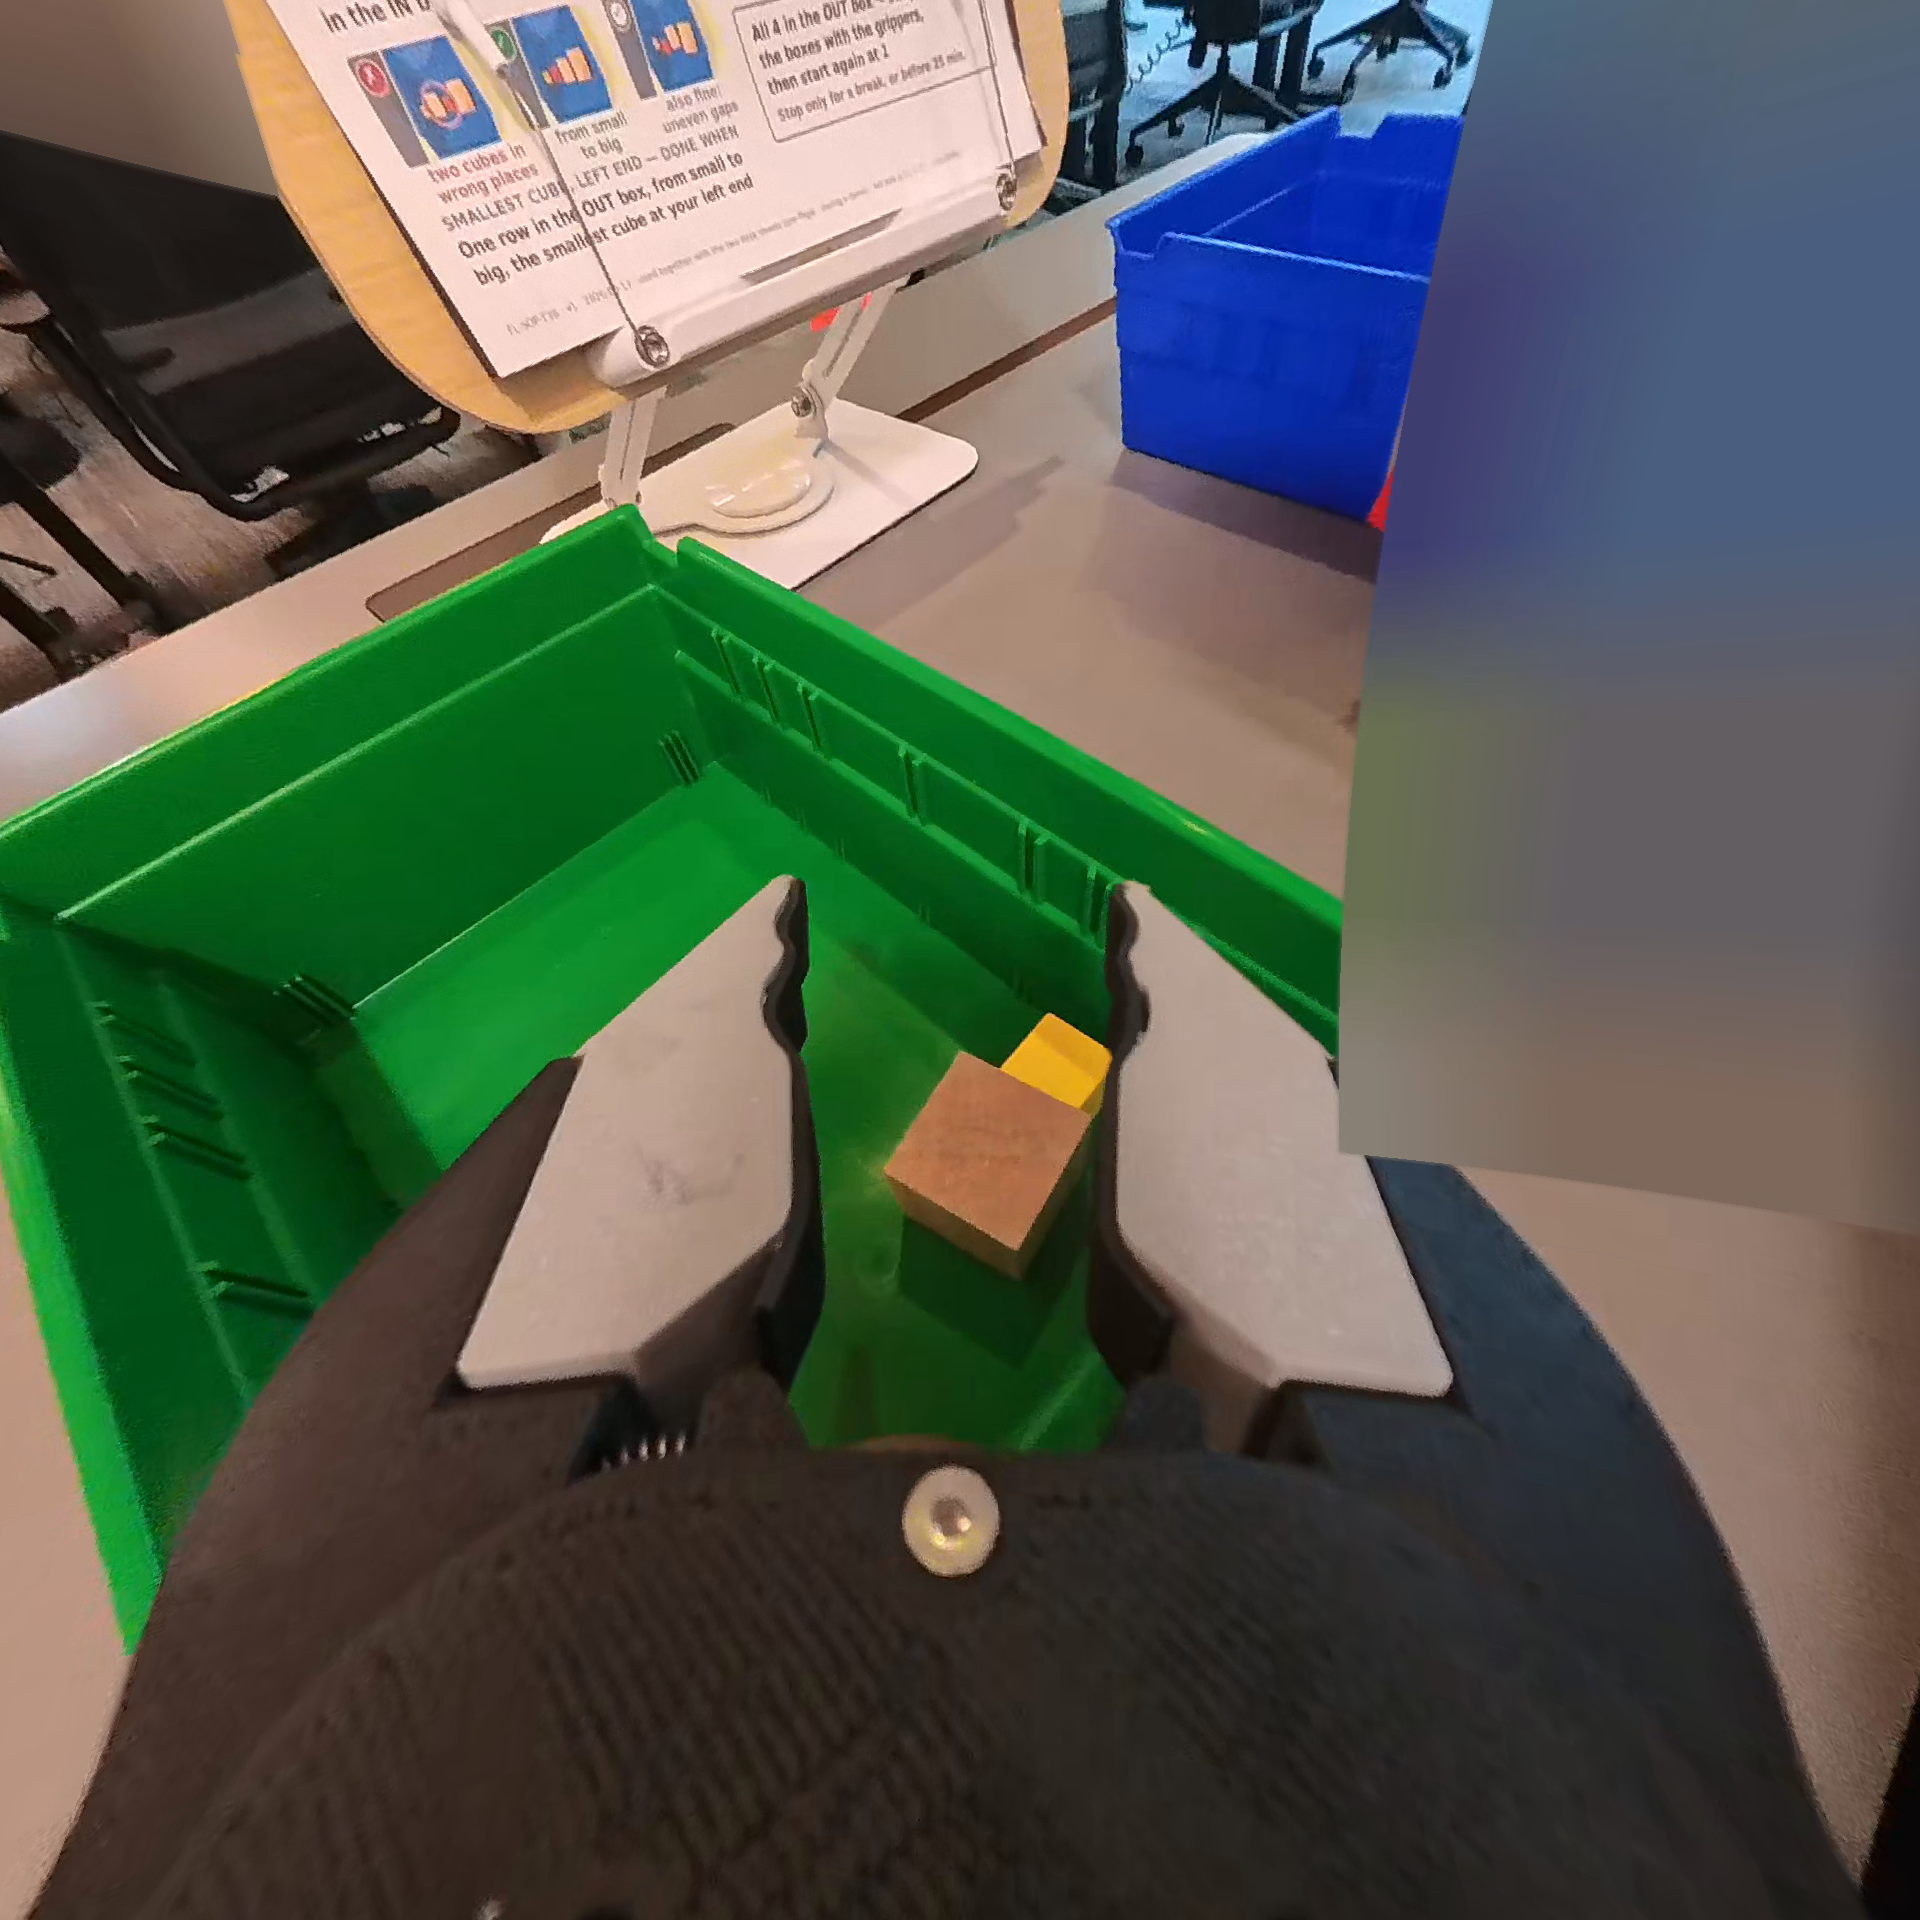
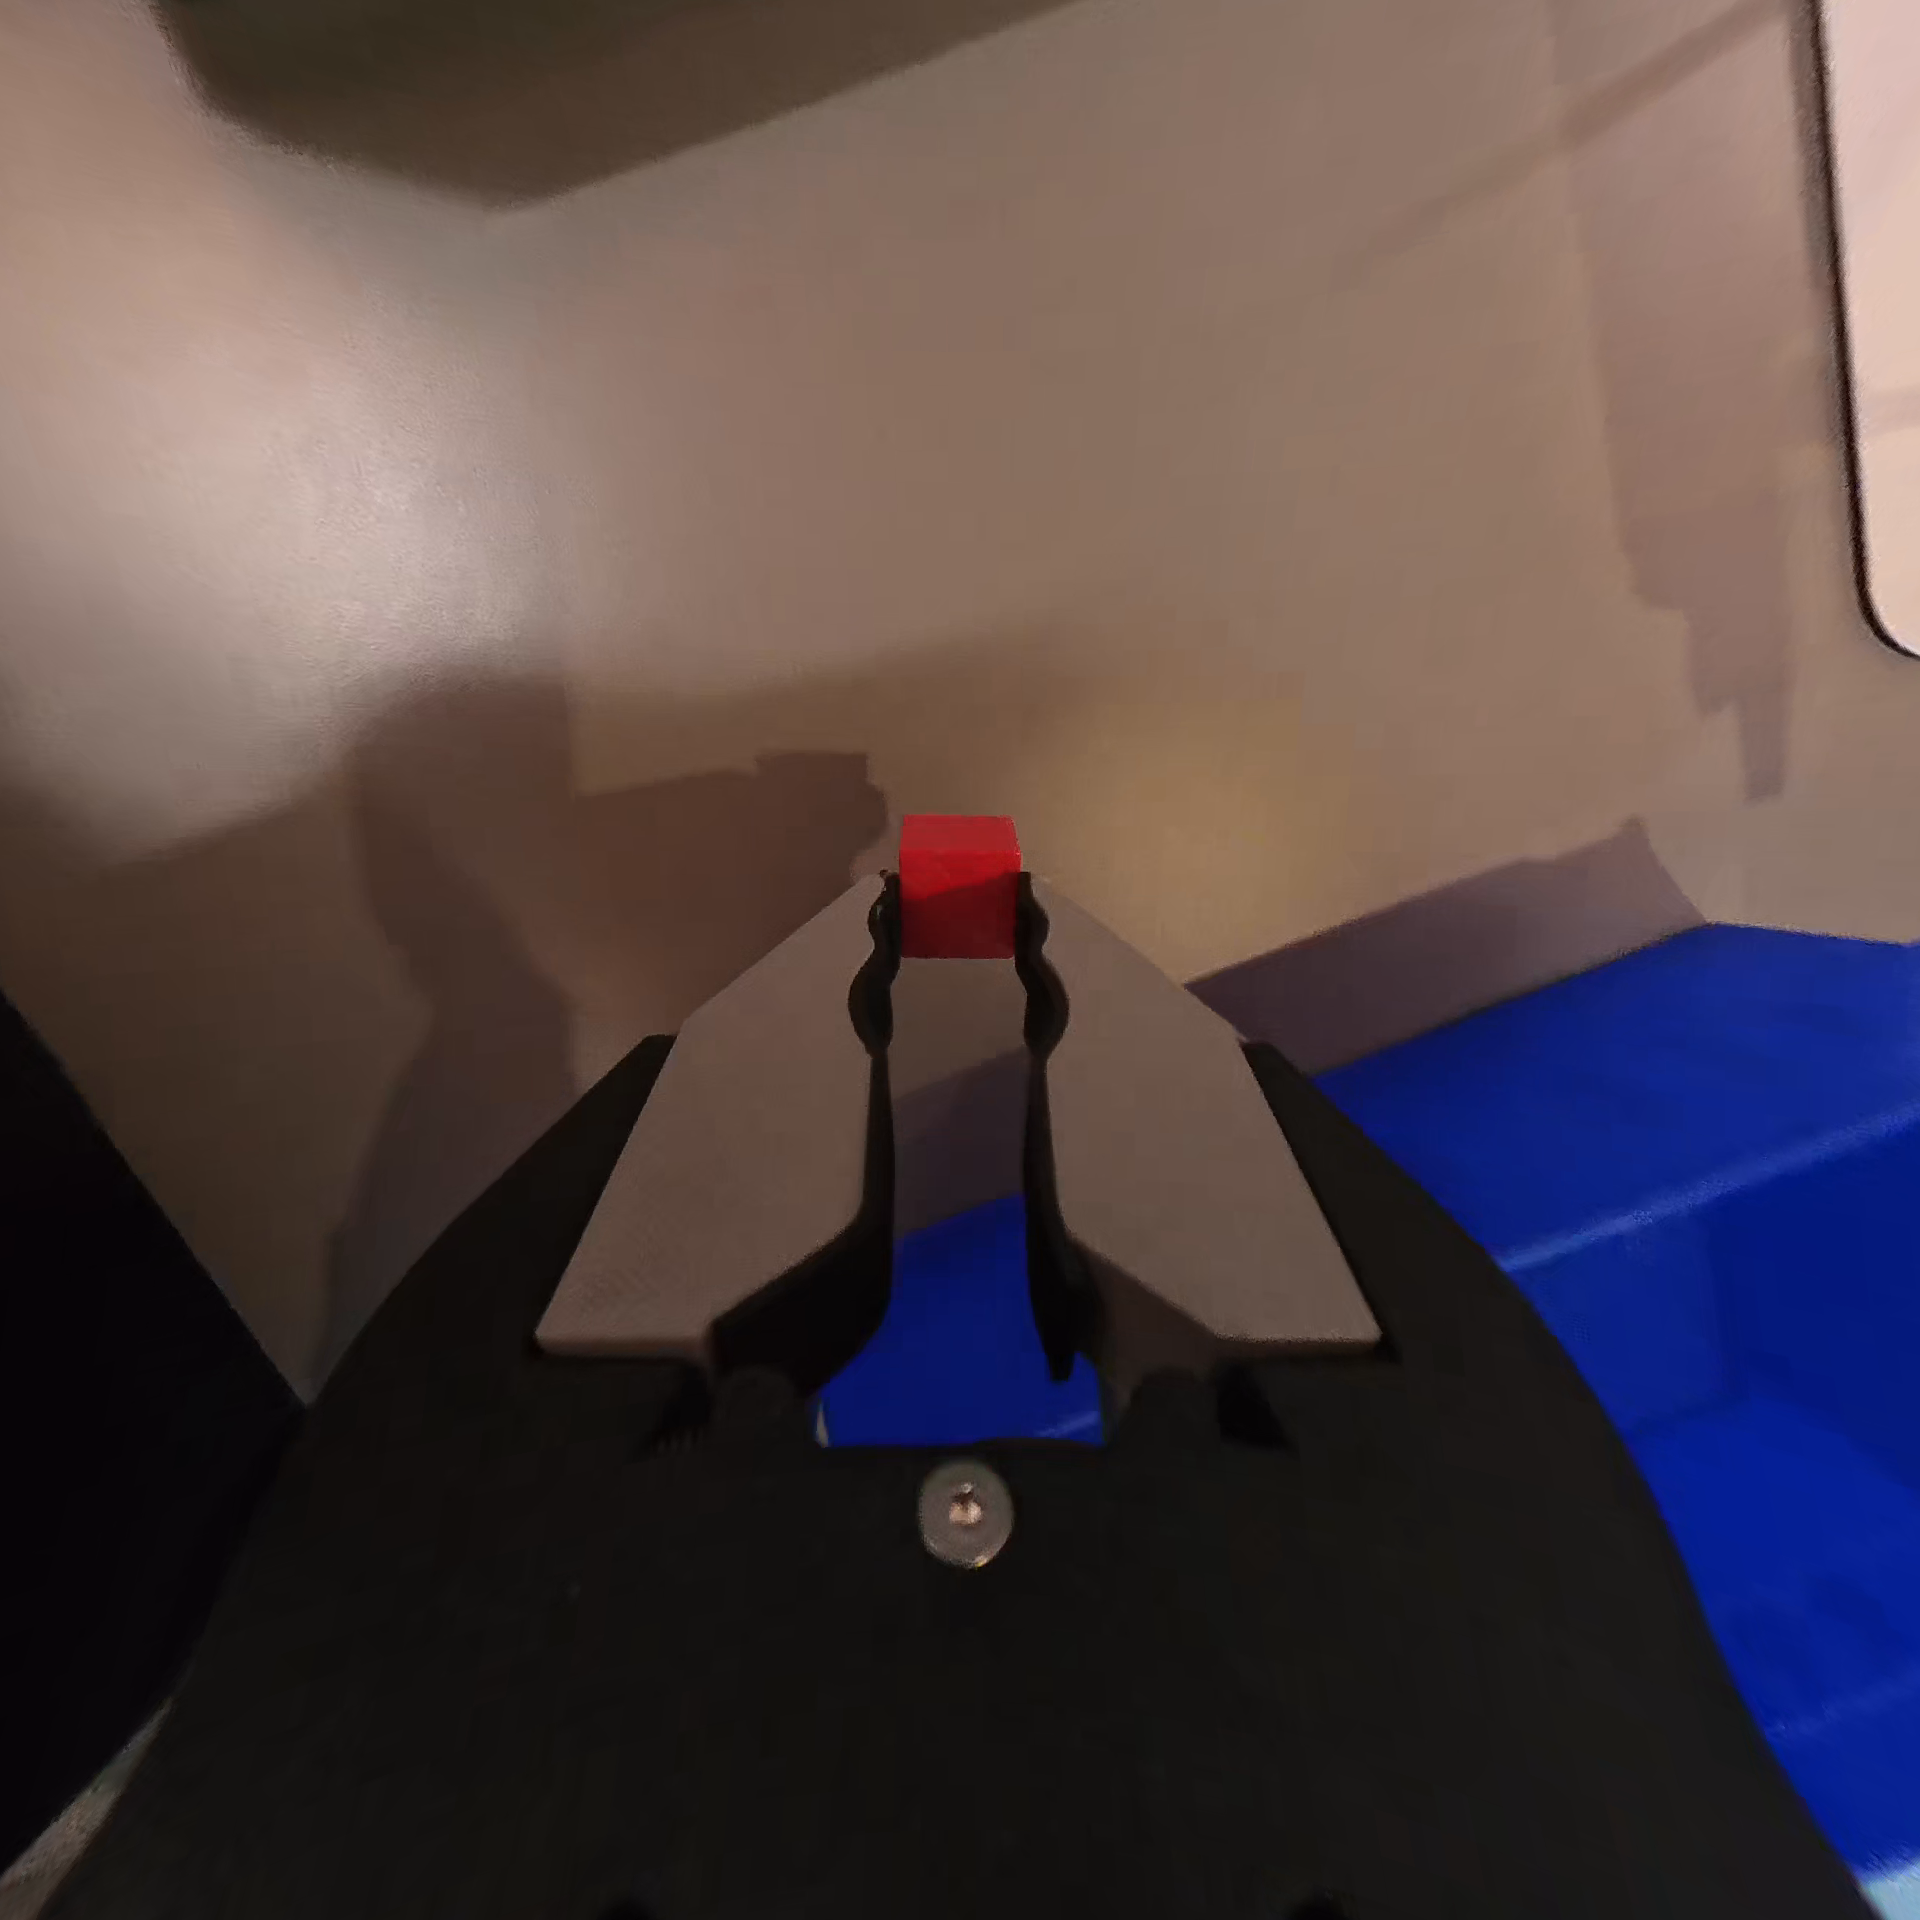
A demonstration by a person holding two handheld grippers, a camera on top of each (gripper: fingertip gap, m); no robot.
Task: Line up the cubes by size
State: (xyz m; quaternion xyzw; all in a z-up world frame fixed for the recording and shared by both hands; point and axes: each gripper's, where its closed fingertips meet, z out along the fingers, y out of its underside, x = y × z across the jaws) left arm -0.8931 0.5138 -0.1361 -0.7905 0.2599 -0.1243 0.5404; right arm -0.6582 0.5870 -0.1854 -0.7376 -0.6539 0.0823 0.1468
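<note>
In the left wrist view my left gripper [image 1: 951, 914] is open and empty, held above the green bin [image 1: 343, 790]. On the bin floor, between and below the fingers, lie a plain wooden cube [image 1: 987, 1158] and a smaller yellow cube [image 1: 1060, 1060] touching its far side, partly hidden by the right finger. In the right wrist view my right gripper [image 2: 954, 891] is shut on a small red cube [image 2: 956, 883] at its fingertips, held above the grey table just past the blue bin [image 2: 1621, 1195].
A blue bin [image 1: 1268, 312] stands at the back right of the table. A stand holding an instruction sheet [image 1: 665, 177] stands behind the green bin. Office chairs are beyond the table edge. A blurred patch covers the right side of the left wrist view.
</note>
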